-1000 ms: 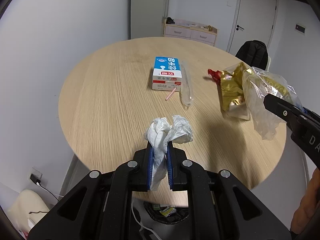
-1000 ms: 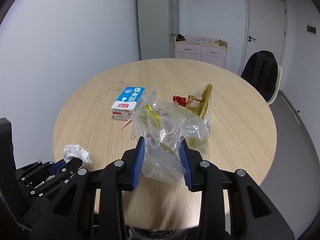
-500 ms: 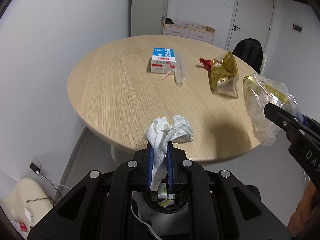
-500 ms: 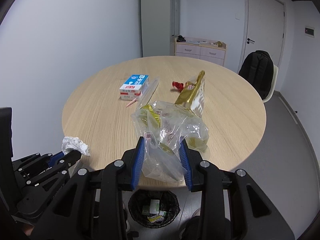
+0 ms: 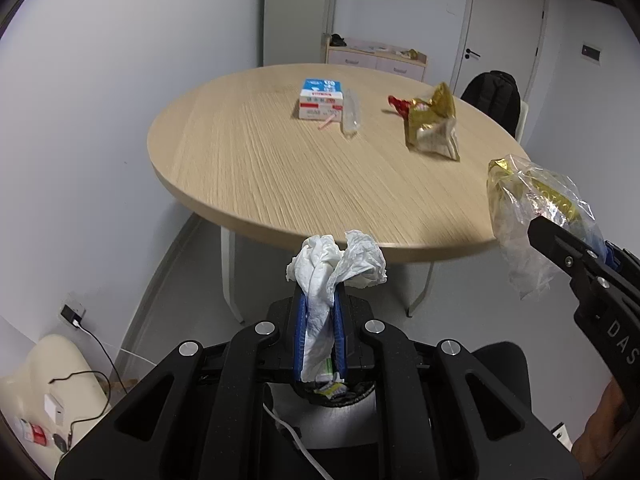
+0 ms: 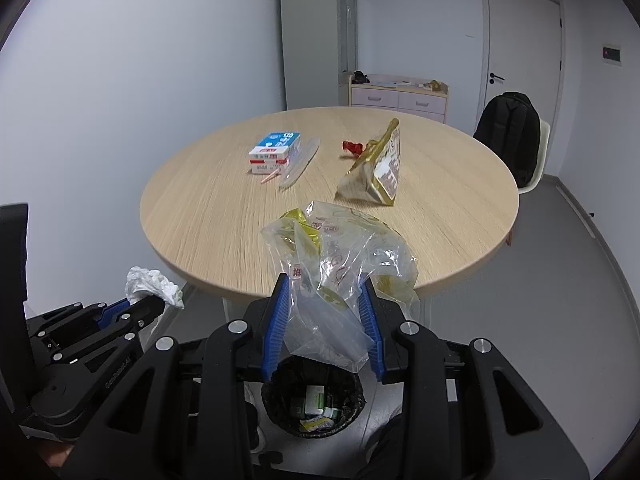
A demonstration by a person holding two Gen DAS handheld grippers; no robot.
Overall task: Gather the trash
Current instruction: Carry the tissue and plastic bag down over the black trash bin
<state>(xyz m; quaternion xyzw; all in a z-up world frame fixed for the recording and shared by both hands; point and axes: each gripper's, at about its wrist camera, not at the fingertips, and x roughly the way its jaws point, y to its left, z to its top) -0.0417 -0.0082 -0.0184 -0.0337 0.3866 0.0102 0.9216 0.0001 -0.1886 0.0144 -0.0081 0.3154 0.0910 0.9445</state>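
Down on the grey floor, a black-lined trash bin (image 6: 314, 402) sits below both grippers, with small cartons and crumpled wrappers lying in it; in the left wrist view only a sliver of it shows behind the fingers. Beyond it stands the round wooden tabletop (image 5: 280, 168), and on it, from left to right, lie a blue and white milk carton (image 5: 321, 99) with a pink straw (image 5: 325, 123) at its near corner, a clear plastic sleeve (image 5: 351, 114) just beside the carton, a bit of red wrapper (image 5: 397, 103), and a crumpled gold snack bag (image 5: 432, 124). Further back are white walls, a low pink-drawered cabinet (image 6: 398, 96), a closed door (image 6: 522, 52), and a chair carrying a black backpack (image 6: 508, 138). The left gripper (image 5: 319, 322) has its blue fingers pinched tight on a crumpled white tissue (image 5: 334, 268), which bunches above the tips off the near table edge. The right gripper (image 6: 324, 324) has its fingers held at a moderate gap, clamped on a clear plastic bag (image 6: 340, 264) with gold wrapping inside, hanging directly over the bin.
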